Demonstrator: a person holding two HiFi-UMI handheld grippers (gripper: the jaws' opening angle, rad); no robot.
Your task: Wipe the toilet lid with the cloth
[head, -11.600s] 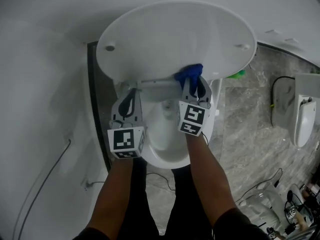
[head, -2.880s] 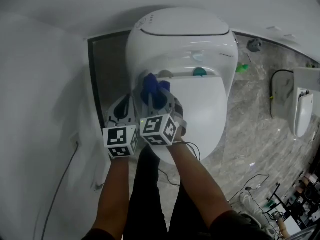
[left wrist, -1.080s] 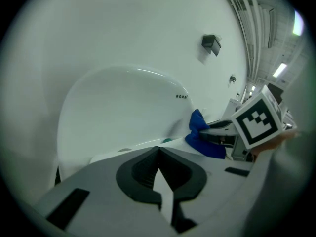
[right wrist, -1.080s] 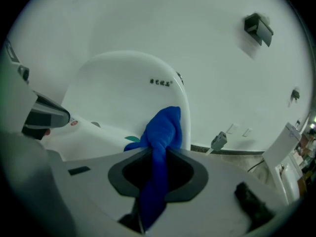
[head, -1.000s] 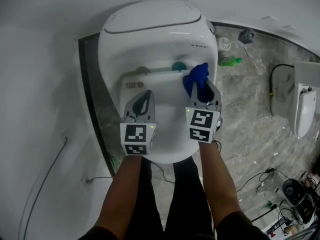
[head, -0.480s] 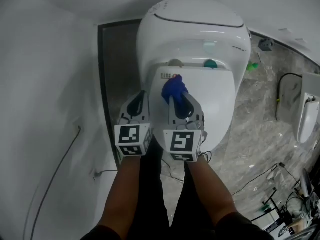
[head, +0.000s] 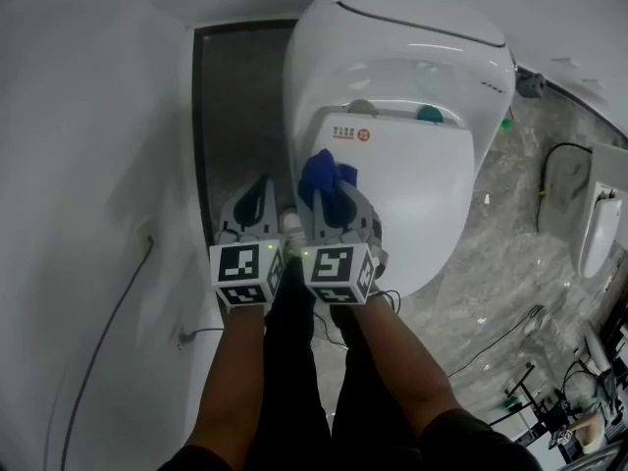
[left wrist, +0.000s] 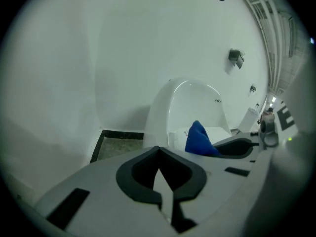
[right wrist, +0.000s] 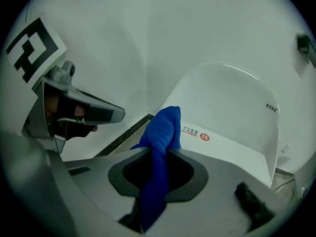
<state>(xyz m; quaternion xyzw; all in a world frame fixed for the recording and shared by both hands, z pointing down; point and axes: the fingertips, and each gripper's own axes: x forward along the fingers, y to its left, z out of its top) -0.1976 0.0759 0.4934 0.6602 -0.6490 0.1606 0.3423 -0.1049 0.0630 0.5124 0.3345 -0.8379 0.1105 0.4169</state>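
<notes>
The white toilet lid (head: pixel 412 189) lies closed on the bowl, with a small red label (head: pixel 351 133) near its hinge. My right gripper (head: pixel 324 186) is shut on a bunched blue cloth (head: pixel 319 173), which rests at the lid's left edge. In the right gripper view the cloth (right wrist: pixel 163 132) sticks up from between the closed jaws, with the lid (right wrist: pixel 232 152) beyond. My left gripper (head: pixel 257 186) is shut with nothing in it, just left of the toilet over the dark floor strip (head: pixel 240 116). The left gripper view shows the closed jaws (left wrist: pixel 158 154) and the cloth (left wrist: pixel 199 138) to the right.
A white wall (head: pixel 88 165) runs close along the left. The toilet tank cover (head: pixel 412 27) lies behind the lid. Grey marble floor (head: pixel 520 214) with cables and small items is at the right, and a white appliance (head: pixel 603 214) stands at the far right edge.
Both grippers have swung left across the lid, from its right side a second ago to its left edge now. The cloth went with the right gripper. The left gripper is now off the lid.
</notes>
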